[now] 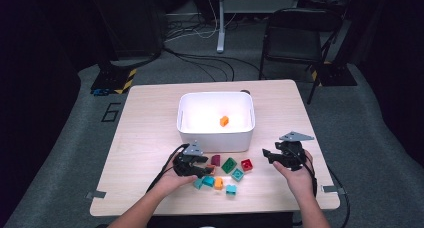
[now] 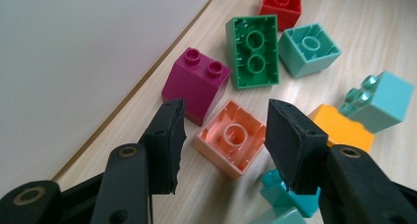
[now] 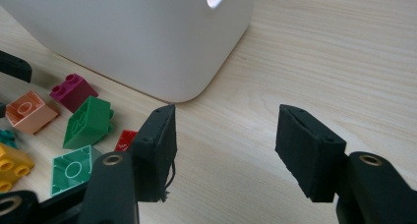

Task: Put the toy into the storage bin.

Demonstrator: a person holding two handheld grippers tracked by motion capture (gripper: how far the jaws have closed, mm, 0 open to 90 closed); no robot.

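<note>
The left claw (image 2: 223, 135) stands apart, its jaws straddling the salmon brick (image 2: 231, 143), which lies studs-down on the counter (image 2: 344, 17) directly between the pads. Best to sink lower, keep centred, and squeeze its flat sides squarely, clear of the magenta brick (image 2: 196, 84) just beyond. The right claw (image 3: 226, 153) hangs apart, empty.
</note>
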